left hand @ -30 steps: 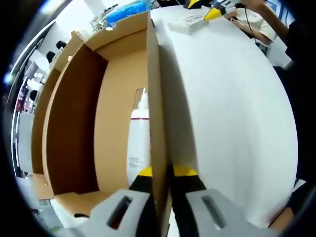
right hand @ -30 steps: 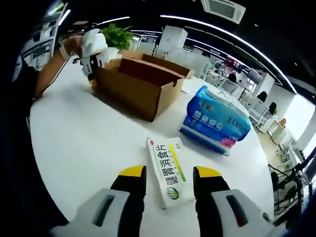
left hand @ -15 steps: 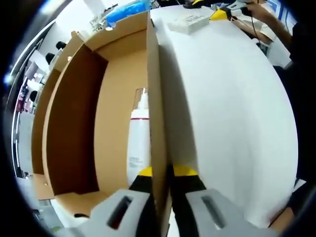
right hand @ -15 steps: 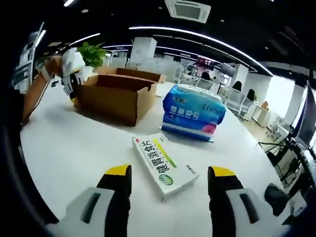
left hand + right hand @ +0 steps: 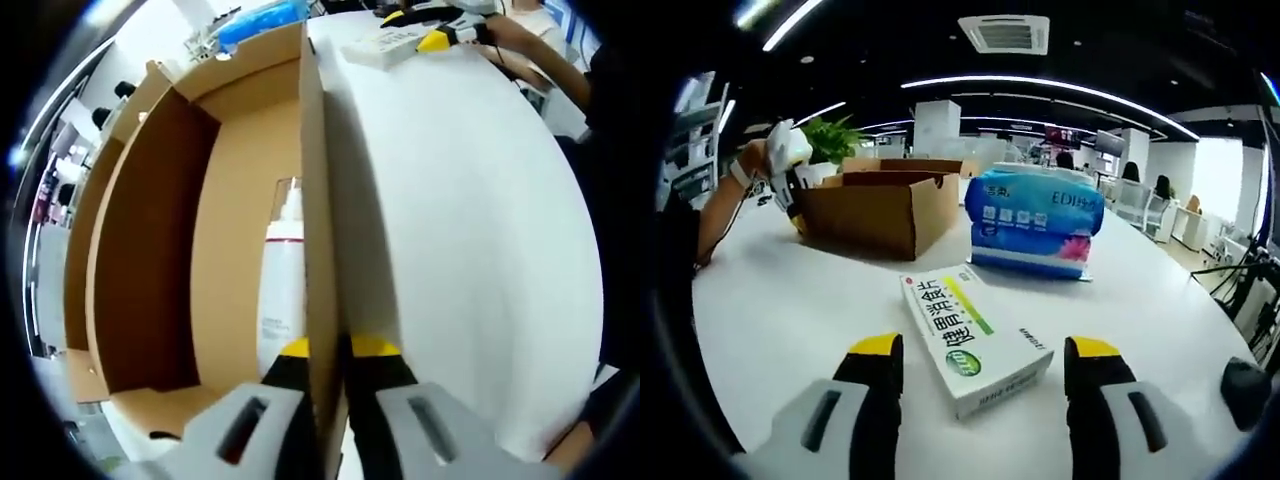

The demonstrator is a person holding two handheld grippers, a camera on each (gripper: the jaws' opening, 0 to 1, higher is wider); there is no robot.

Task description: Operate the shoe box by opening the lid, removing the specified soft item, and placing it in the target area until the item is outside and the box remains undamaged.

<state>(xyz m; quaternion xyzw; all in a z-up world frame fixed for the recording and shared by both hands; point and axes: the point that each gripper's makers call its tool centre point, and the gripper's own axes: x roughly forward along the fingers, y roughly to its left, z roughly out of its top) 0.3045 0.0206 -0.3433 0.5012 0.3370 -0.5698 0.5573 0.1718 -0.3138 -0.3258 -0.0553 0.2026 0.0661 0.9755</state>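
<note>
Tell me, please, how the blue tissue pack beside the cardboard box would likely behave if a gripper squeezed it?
The tissue pack looks plump in glossy wrap, so it would probably dent and might slip. It seems light for its bulk. Resting flat on the table, it should slide rather than roll.

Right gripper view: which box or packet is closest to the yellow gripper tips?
The white medicine box with the green stripe, lying between the open right gripper tips. The blue tissue pack and cardboard box sit farther back.

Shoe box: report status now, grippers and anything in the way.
Left gripper shut on box wall. Right gripper open, astride medicine carton. Bottle inside shoe box. Tissue pack beside the box.
</note>
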